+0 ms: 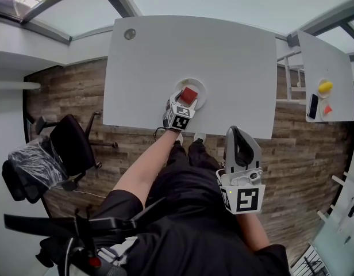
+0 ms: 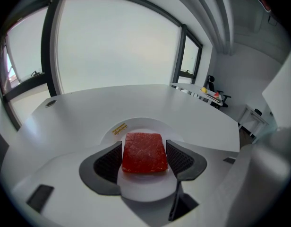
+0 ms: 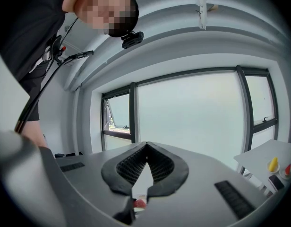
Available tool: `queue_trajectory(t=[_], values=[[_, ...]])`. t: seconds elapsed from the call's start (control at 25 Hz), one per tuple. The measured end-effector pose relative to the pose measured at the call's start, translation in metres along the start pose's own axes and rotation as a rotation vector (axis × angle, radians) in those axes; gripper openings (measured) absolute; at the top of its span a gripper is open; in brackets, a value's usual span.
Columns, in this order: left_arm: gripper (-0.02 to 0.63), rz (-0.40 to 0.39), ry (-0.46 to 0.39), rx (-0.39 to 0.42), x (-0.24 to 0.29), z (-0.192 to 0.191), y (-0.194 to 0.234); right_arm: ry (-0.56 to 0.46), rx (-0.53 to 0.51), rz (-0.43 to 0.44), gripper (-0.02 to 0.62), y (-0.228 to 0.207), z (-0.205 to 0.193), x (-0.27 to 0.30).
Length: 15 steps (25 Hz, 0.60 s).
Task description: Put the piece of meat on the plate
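Observation:
A red, square piece of meat sits between the jaws of my left gripper, over a white plate near the front edge of the white table. In the left gripper view both pads touch the sides of the meat, and the plate lies right under it; I cannot tell whether the meat rests on it. My left gripper is shut on the meat. My right gripper is held back over my lap, off the table, its jaws meeting at the tips with nothing in them.
A second white table at the right carries a yellow object, a red object and a black phone. A black office chair stands on the wooden floor at the left. A cable grommet sits at the table's far left corner.

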State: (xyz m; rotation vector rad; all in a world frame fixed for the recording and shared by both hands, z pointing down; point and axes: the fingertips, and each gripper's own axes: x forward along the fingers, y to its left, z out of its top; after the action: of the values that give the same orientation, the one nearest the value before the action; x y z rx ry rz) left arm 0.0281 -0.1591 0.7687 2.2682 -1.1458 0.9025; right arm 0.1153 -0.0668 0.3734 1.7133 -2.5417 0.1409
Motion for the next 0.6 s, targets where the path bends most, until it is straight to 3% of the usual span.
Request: queue_trajectory(t=[0.4,0.6], values=[[0.278,-0.007,-0.094,-0.035,-0.014,0.023,0.0,-0.005,0.013,-0.005,0.005,-0.001,-0.002,0.002],[0.278,-0.051,-0.161,-0.051,-0.034,0.04,-0.013,-0.024,0.026,0.01,0.005,0.003,0.002,0.004]])
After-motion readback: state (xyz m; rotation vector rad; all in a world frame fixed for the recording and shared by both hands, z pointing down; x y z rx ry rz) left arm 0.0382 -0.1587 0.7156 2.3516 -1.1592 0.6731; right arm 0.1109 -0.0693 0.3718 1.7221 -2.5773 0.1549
